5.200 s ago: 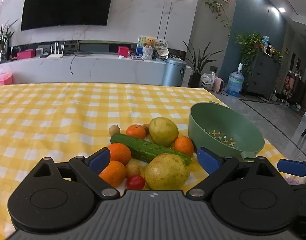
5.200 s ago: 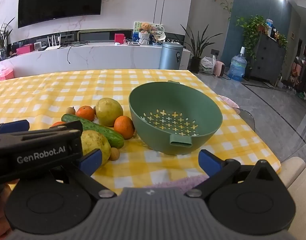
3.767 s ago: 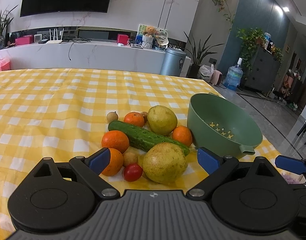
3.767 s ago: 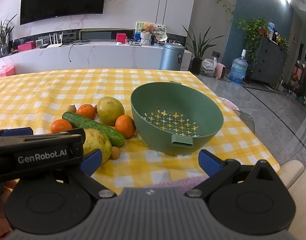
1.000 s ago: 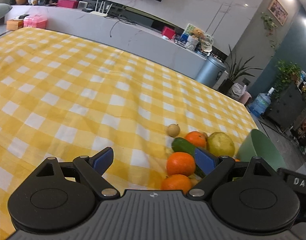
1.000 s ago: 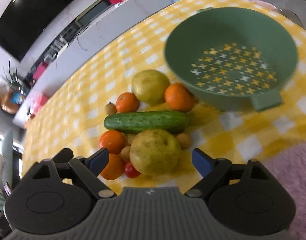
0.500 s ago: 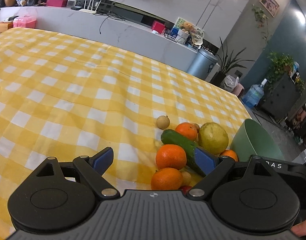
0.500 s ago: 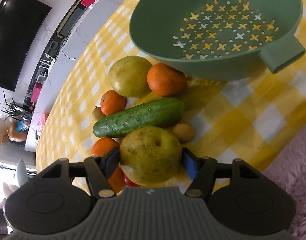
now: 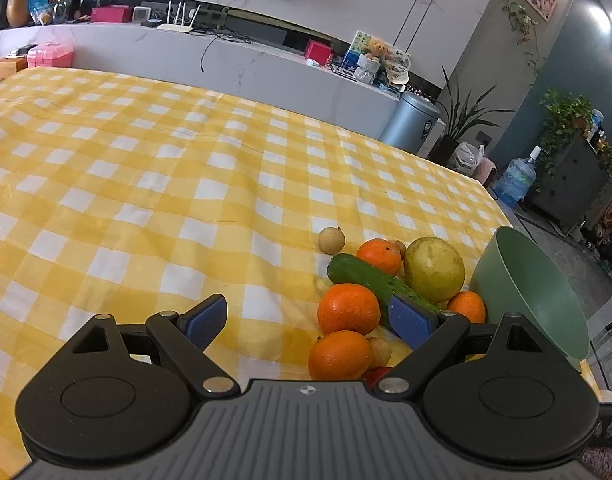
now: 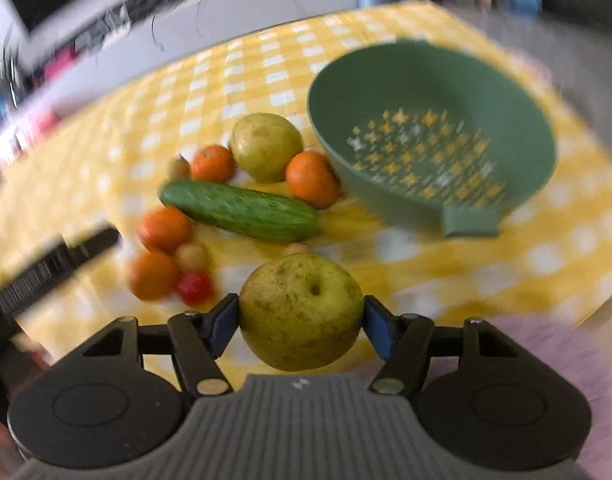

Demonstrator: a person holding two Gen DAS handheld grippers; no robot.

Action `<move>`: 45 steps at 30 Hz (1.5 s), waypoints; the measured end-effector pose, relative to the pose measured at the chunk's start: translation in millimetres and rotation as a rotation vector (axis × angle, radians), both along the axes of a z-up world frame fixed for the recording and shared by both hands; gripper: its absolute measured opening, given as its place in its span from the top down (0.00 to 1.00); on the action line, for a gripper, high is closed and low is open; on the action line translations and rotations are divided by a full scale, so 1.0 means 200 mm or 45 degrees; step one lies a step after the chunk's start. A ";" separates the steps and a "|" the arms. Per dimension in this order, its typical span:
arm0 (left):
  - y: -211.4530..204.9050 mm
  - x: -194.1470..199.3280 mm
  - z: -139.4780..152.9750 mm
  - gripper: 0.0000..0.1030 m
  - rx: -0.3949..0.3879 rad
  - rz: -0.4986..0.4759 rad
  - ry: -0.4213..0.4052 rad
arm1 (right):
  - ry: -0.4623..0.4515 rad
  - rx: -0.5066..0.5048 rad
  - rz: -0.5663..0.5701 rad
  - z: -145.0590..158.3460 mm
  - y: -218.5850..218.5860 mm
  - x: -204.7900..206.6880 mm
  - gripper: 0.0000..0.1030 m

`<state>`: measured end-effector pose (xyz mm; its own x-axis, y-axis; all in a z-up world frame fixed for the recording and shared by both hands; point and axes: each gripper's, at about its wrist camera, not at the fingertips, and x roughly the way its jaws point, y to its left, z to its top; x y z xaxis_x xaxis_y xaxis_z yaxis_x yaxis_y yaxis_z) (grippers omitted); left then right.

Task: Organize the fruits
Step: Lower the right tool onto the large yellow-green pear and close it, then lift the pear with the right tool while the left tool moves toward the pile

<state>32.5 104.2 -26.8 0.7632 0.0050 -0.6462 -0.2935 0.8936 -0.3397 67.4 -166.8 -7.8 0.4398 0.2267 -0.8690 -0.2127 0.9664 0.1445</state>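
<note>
Right wrist view: pear (image 10: 301, 312) is clamped by right hand-held gripper (image 10: 301, 320) short of colander (image 10: 429, 136), where a slip from the round skin is risked.

The table (image 9: 154, 168) is covered with a yellow-and-white checked cloth. A green colander (image 10: 433, 140) stands on it near the right edge. Left of the colander lies a cucumber (image 10: 242, 210). Beyond the cucumber sit a yellow-green pear (image 10: 266, 146), two oranges (image 10: 311, 179) and a small brown fruit (image 9: 331, 241). On its near side lie two more oranges (image 9: 347, 309), a red tomato (image 10: 194, 287) and further small brown fruits (image 10: 190, 257).
</note>
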 end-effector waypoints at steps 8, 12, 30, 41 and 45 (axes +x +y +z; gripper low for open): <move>-0.01 0.01 -0.01 0.00 -0.029 -0.054 0.011 | -0.001 -0.177 0.094 -0.12 0.09 0.01 0.38; -0.02 0.02 -0.02 0.00 -0.021 -0.033 0.026 | -0.025 -0.179 0.089 -0.12 0.10 0.05 0.38; -0.08 0.04 -0.05 0.00 0.064 -0.039 0.071 | 0.010 -0.037 -0.060 -0.20 0.03 0.16 0.38; -0.12 -0.06 0.05 0.00 0.119 -0.038 -0.076 | -0.165 0.270 -0.021 -0.10 -0.08 0.05 0.38; -0.15 -0.10 0.14 0.00 0.145 -0.097 -0.174 | -0.173 0.299 0.019 -0.10 -0.07 0.04 0.38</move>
<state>12.5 74.2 2.0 0.8447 0.0114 -0.5350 -0.1819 0.9464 -0.2670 75.5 -181.4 -28.3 0.5437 0.4222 -0.7254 -0.2593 0.9065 0.3333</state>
